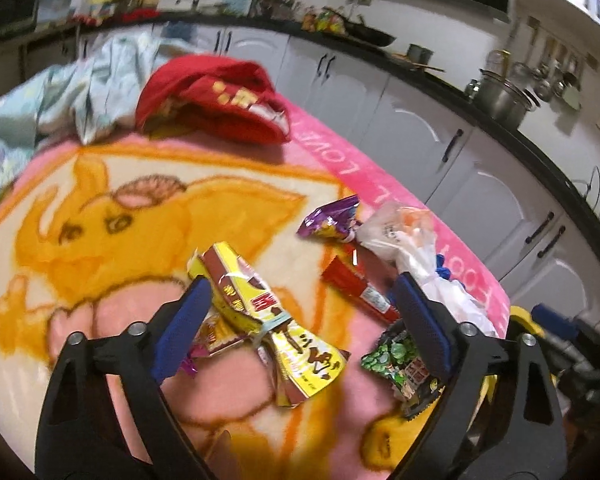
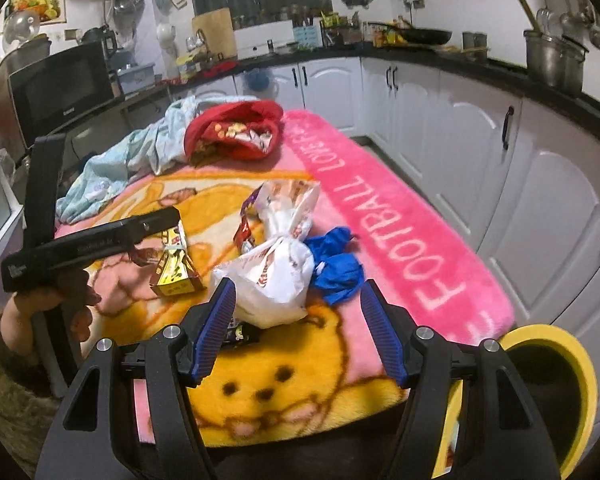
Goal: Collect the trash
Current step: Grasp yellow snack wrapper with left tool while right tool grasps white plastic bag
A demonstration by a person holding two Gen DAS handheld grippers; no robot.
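Note:
Trash lies on a pink and yellow blanket (image 1: 100, 208). My left gripper (image 1: 303, 282) is open, its blue pads on either side of a crumpled yellow wrapper (image 1: 260, 312). Near it lie a purple wrapper (image 1: 332, 220), a red wrapper (image 1: 356, 284) and a green snack packet (image 1: 404, 360). In the right wrist view, my right gripper (image 2: 299, 286) is open, with a knotted white plastic bag (image 2: 272, 280) reaching in between its fingertips. A crumpled blue piece (image 2: 336, 268) lies against the bag's right side. The yellow wrapper (image 2: 176, 276) shows there too.
A yellow-rimmed bin (image 2: 548, 392) stands off the blanket's near right corner. A red cloth item (image 2: 236, 132) and a light blue cloth (image 2: 112, 172) lie at the far end. White kitchen cabinets (image 2: 440, 120) run along the right. A hand holds the left gripper's handle (image 2: 92, 240).

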